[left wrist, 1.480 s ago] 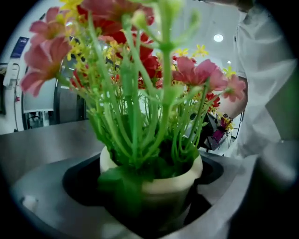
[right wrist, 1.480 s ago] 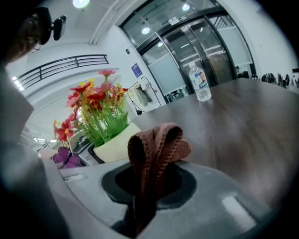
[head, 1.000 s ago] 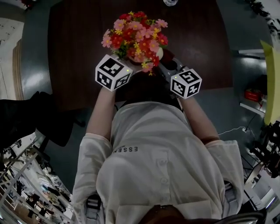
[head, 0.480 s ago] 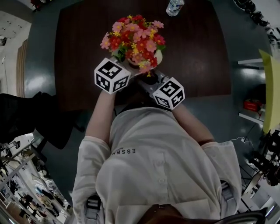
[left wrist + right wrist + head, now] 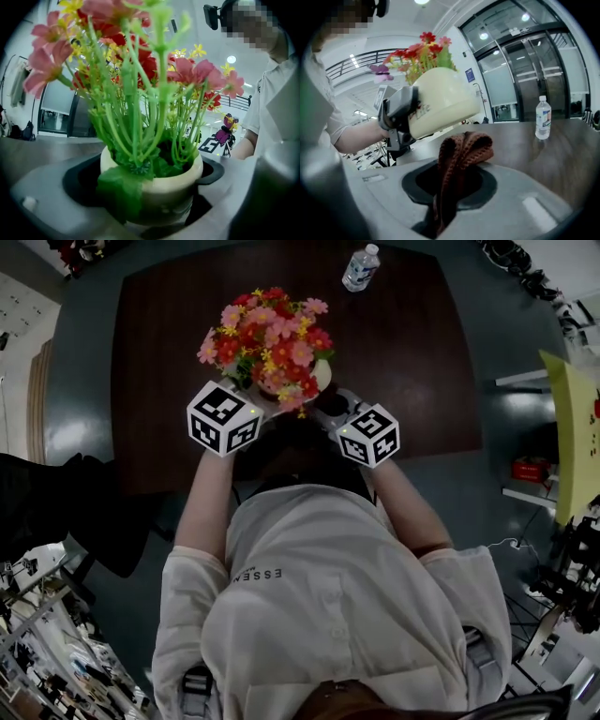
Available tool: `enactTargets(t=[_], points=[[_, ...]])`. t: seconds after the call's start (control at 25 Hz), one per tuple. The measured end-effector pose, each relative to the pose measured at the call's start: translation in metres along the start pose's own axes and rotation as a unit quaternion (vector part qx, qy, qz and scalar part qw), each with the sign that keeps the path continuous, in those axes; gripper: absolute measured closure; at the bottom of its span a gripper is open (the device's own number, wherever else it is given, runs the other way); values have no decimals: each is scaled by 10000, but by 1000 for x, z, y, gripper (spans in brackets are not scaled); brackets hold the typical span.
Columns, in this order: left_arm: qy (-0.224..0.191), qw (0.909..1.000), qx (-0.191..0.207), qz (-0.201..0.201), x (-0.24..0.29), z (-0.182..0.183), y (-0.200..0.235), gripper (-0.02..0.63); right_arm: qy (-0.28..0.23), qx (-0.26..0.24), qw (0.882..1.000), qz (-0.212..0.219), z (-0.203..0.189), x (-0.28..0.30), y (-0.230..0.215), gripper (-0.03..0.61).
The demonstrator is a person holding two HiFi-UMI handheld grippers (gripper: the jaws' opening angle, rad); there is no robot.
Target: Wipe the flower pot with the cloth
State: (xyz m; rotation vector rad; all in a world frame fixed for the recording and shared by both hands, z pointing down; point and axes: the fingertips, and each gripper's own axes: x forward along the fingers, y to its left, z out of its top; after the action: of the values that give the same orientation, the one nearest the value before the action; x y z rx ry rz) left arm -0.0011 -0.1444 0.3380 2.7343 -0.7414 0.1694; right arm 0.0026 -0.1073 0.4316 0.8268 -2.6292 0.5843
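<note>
In the head view the flowers [image 5: 267, 332] hide nearly all of the flower pot [image 5: 322, 373].

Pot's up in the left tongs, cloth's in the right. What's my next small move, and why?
Probably raise the right tongs slightly until the cloth meets the flower pot wall. The cloth sits just under the tilted pot and seems not yet to touch it, while the left tongs hold the pot aloft.

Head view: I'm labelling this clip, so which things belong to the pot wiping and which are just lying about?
In the job:
pot, gripped by the left gripper
cloth, clamped in the right gripper

Lying about:
bottle, upright near the far edge of the table
</note>
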Motion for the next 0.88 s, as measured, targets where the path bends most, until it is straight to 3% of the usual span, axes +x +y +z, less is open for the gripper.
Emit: enactTargets(t=[0.2,0.36,0.56,0.88], points=[[-87,9998,41,-148,2,13,-5,37,-207,-36,9981,-573,30,-8,-41,529],[-205,9993,7,-303,2,18,-12,37,-671,-331,9952,-635,51,-5,-35,529],[-331,9986,-157,-370,4,25,-20,37,-991,-804,9910,-411,64,-11,-13,529],[-389,9983,-303,-319,8,20,-15,38,-790,-758,9933,361,46,4,22,529]])
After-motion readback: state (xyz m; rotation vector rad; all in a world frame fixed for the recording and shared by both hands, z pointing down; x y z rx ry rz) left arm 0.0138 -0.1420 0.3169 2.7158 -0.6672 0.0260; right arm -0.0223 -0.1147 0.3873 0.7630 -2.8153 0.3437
